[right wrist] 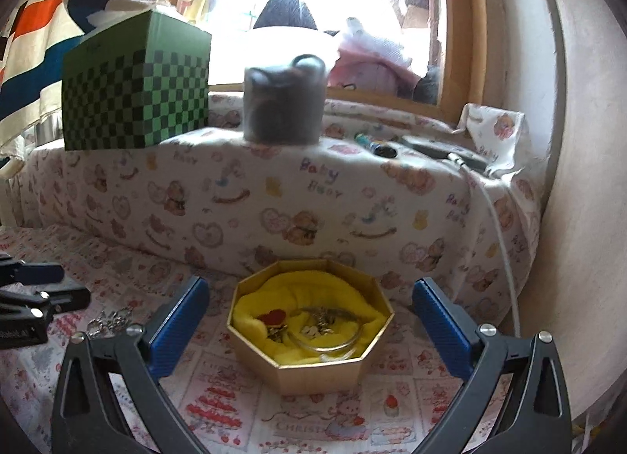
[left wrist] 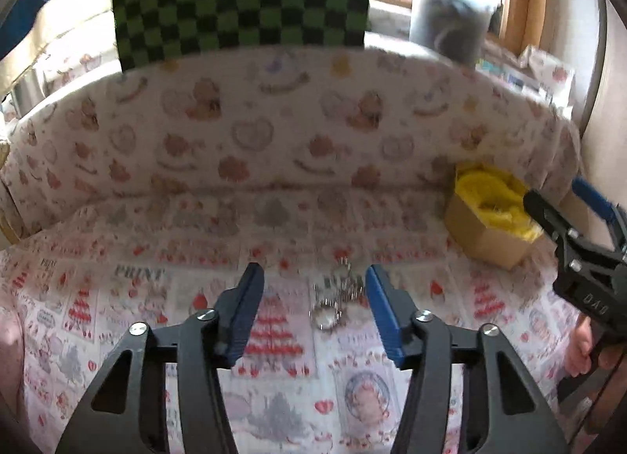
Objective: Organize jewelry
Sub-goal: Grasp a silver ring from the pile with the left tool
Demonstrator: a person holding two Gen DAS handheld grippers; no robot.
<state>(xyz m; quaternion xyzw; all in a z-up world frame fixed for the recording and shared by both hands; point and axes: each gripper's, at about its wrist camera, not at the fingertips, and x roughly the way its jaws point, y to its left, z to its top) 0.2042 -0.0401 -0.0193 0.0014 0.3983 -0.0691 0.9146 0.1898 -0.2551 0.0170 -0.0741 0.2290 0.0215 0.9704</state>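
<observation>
Jewelry (left wrist: 335,297) lies loose on the printed cloth (left wrist: 274,336), a small heap of silvery chain with a clear round ring at its near end. It sits between the blue fingers of the left gripper (left wrist: 315,311), nearer the right finger (left wrist: 382,313), and neither finger seems to touch it. Those fingers stand well apart and hold nothing.

Off to the right of that heap is the octagonal box (right wrist: 313,369), tan cardboard lined with yellow fabric (right wrist: 313,293). Inside the lining rest a red heart-shaped piece (right wrist: 273,316), some gold-toned chain (right wrist: 321,318) and a clear bangle (right wrist: 333,346). In the right wrist view the same loose heap (right wrist: 109,322) shows left of the box, just beyond the right gripper's left finger.

The right gripper (right wrist: 311,326) is lined up on the box with its fingers spread wider than the box itself, touching nothing and carrying nothing. From the left wrist view it (left wrist: 548,215) hangs at the near right side of the box (left wrist: 490,226).

Behind the box rises a ledge draped in teddy-bear fabric (right wrist: 274,199). On top of it, left of the box, stands a green checkered box (right wrist: 137,101), and more or less straight behind, a blurred grey container (right wrist: 284,101). A white cable (right wrist: 505,250) trails down the drape to the right.
</observation>
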